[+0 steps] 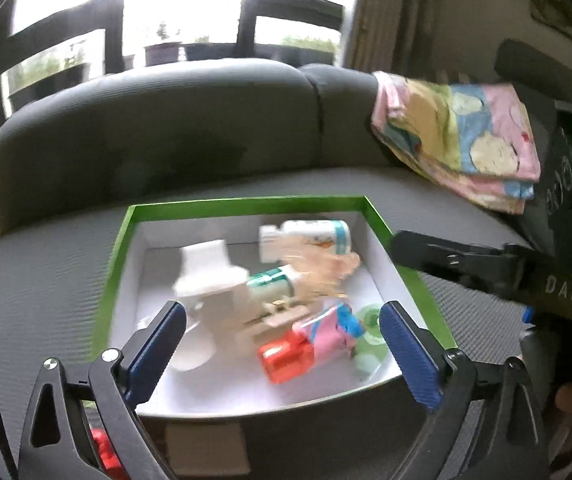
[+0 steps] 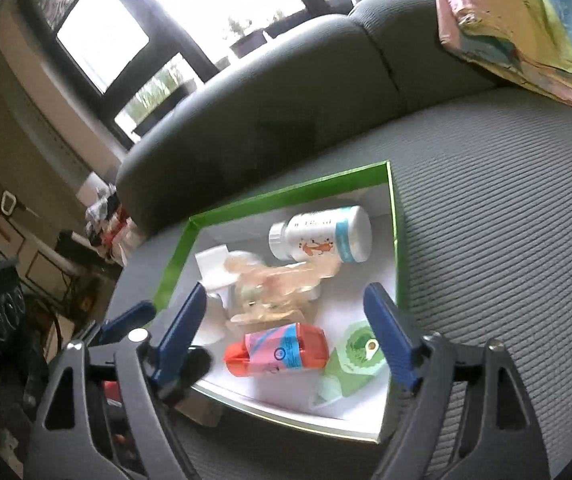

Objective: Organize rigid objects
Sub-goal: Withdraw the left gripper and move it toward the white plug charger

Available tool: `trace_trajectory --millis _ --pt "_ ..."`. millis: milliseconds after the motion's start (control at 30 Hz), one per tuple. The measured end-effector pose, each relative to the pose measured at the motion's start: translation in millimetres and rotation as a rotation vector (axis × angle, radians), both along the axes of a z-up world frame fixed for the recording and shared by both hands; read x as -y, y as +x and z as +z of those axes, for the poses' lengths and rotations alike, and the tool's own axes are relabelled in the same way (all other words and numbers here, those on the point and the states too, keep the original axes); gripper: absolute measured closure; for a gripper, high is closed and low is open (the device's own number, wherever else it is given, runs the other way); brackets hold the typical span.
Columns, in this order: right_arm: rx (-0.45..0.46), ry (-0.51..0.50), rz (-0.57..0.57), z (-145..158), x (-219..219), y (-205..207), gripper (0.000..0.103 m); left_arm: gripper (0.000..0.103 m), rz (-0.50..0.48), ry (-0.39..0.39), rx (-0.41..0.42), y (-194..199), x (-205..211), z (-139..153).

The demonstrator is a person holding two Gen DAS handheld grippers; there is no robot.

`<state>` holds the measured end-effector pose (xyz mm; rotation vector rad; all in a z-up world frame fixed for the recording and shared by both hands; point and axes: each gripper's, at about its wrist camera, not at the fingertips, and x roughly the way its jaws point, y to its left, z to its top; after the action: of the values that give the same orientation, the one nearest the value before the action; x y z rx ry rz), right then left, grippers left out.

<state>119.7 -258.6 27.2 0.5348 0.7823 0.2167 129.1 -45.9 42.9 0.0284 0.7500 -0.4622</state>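
Note:
A green-rimmed white box [image 1: 245, 203] [image 2: 290, 194] sits on the grey sofa seat. Inside lie a white bottle with a blue band [image 1: 306, 238] [image 2: 322, 236], a white blocky piece [image 1: 205, 276] [image 2: 215, 266], a translucent pink toy [image 1: 326, 268] [image 2: 277, 284], an orange and pink pack [image 1: 302, 348] [image 2: 277, 350] and a green pouch [image 1: 370, 340] [image 2: 354, 354]. My left gripper [image 1: 281, 344] hangs open over the box's near side, pads clear of everything. My right gripper [image 2: 286, 334] is open above the orange pack without touching it. The right tool [image 1: 466, 260] shows in the left wrist view.
The sofa backrest [image 1: 157, 120] rises behind the box. A folded patterned cloth [image 1: 462, 136] [image 2: 526, 28] lies at the right of the seat. Something red [image 1: 103, 452] sits below the left gripper. Cluttered furniture [image 2: 101, 220] stands left of the sofa. Windows are behind.

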Motion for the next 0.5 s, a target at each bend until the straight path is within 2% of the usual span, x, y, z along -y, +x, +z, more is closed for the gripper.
trace_trajectory --millis 67,267,500 --pt "0.007 0.015 0.003 2 3 -4 0.016 0.006 0.039 -0.032 0.008 -8 -20 7" --pt "0.007 0.011 0.03 7 -6 -17 0.015 0.005 0.146 -0.113 0.021 -29 -67 19" --pt "0.022 -0.045 0.118 12 -28 -34 0.015 0.005 0.212 -0.17 0.002 -59 -101 14"
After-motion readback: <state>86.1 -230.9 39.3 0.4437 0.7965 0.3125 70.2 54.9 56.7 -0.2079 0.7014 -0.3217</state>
